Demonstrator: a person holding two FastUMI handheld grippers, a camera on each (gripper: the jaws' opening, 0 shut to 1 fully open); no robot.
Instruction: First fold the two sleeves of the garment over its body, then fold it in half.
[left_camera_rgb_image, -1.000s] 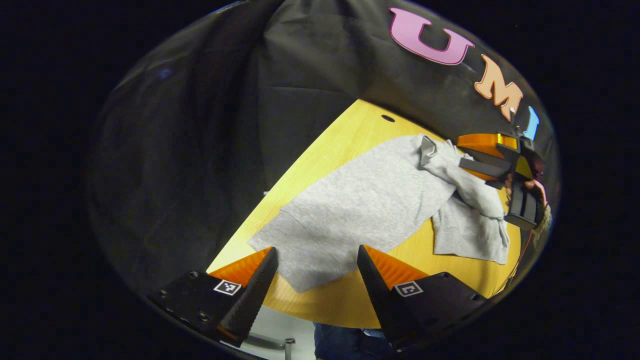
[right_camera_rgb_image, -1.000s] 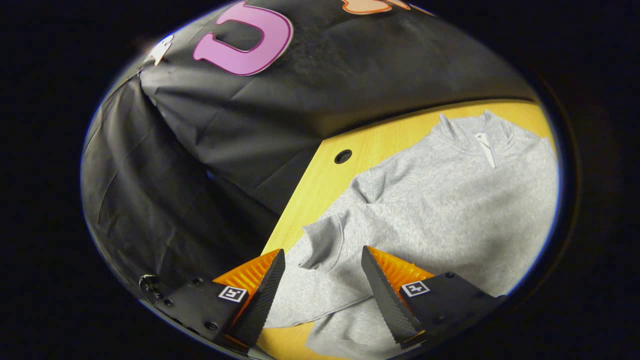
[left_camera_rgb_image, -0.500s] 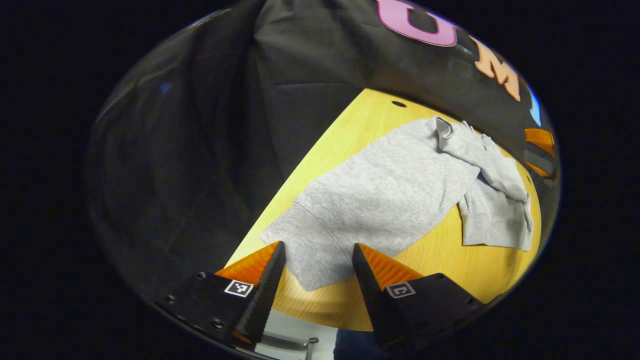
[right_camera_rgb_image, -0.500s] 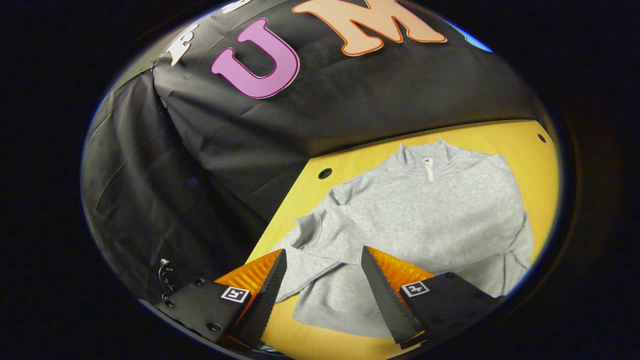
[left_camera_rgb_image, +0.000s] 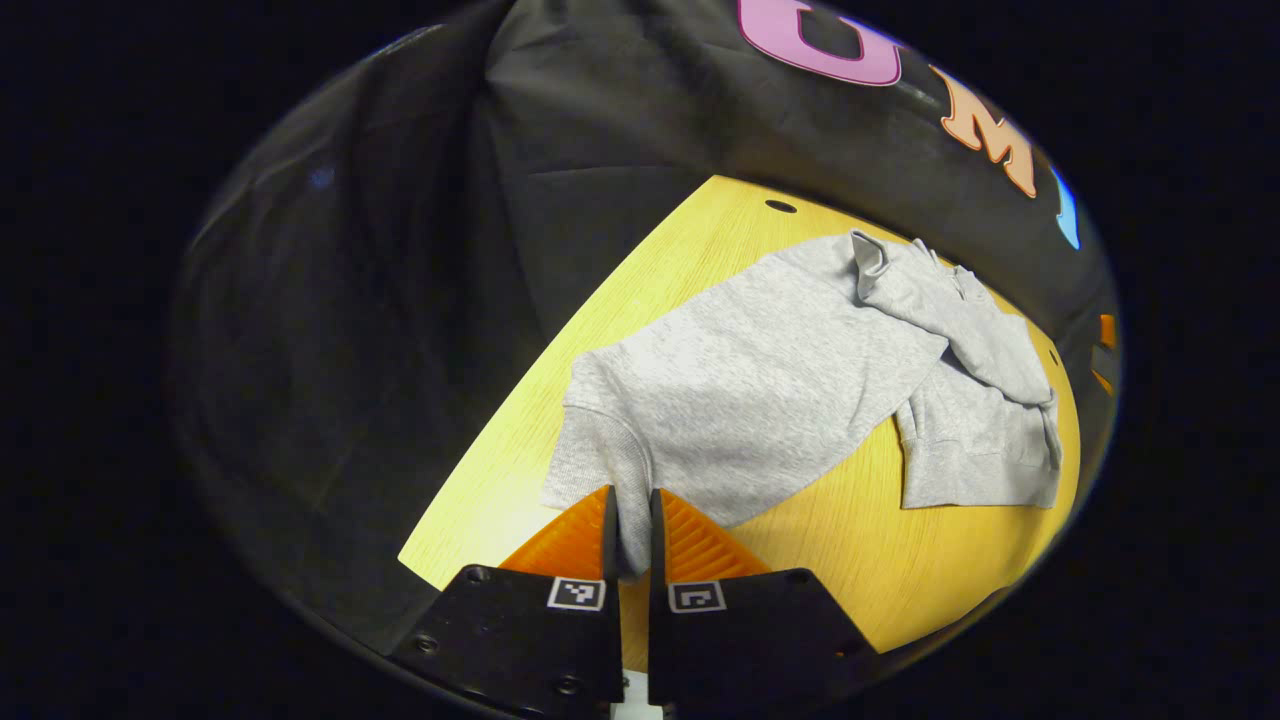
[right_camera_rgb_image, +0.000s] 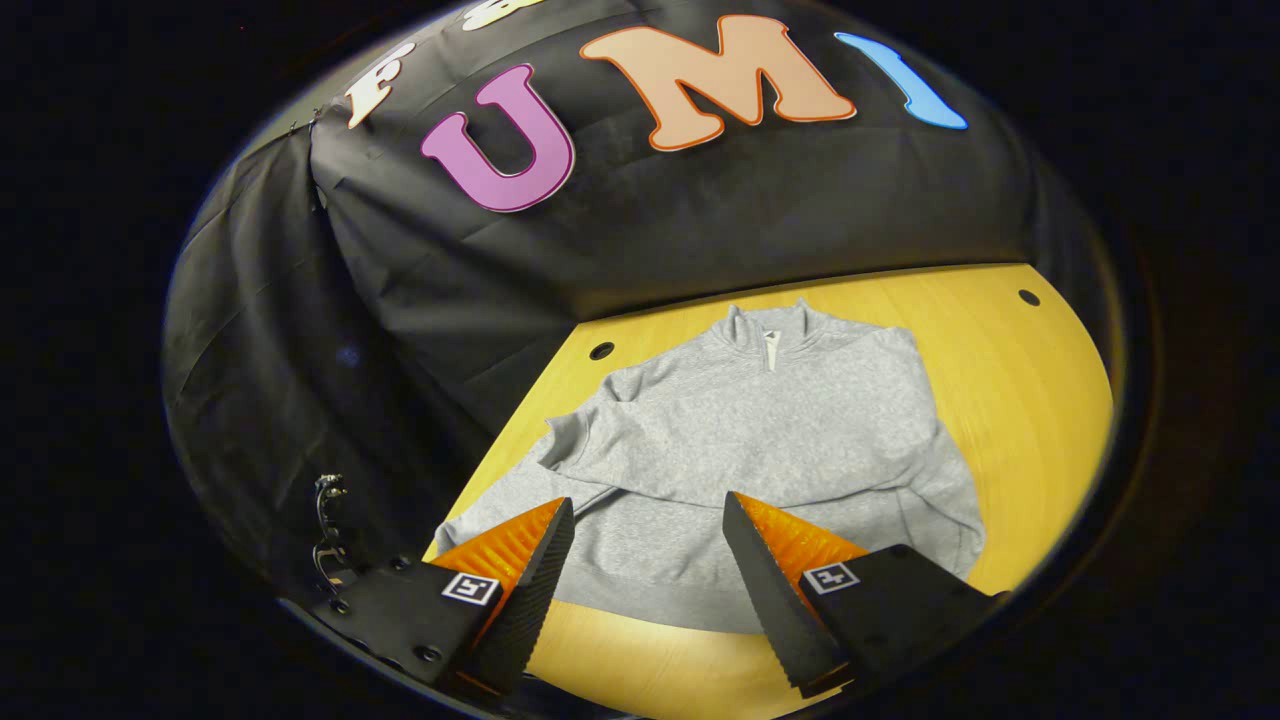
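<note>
Left gripper view: the left gripper (left_camera_rgb_image: 628, 530) is closed down to a narrow slit, both fingers pressing on a pinch of grey fabric at the near bottom corner of the garment (left_camera_rgb_image: 760, 370). The hem corner rises slightly off the tabletop (left_camera_rgb_image: 500, 500) where it is clamped. The garment (a grey sweatshirt) lies spread across the yellow wooden tabletop, its body running away toward the far edge. One sleeve (left_camera_rgb_image: 960, 320) lies folded across the far part of the body, with its cuffed end spilling onto the tabletop beside the body. A small round hole (left_camera_rgb_image: 780, 206) sits in the tabletop near the far edge.

Right gripper view: the right gripper (right_camera_rgb_image: 645, 560) stands wide open, fingers well apart, holding nothing, above the near hem of the garment (right_camera_rgb_image: 770, 440). The garment lies flat, collar (right_camera_rgb_image: 770, 335) toward the booth wall, with a sleeve (right_camera_rgb_image: 600, 450) folded over at the left. Two round holes (right_camera_rgb_image: 601, 351) mark the far corners of the tabletop (right_camera_rgb_image: 1020, 400).
</note>
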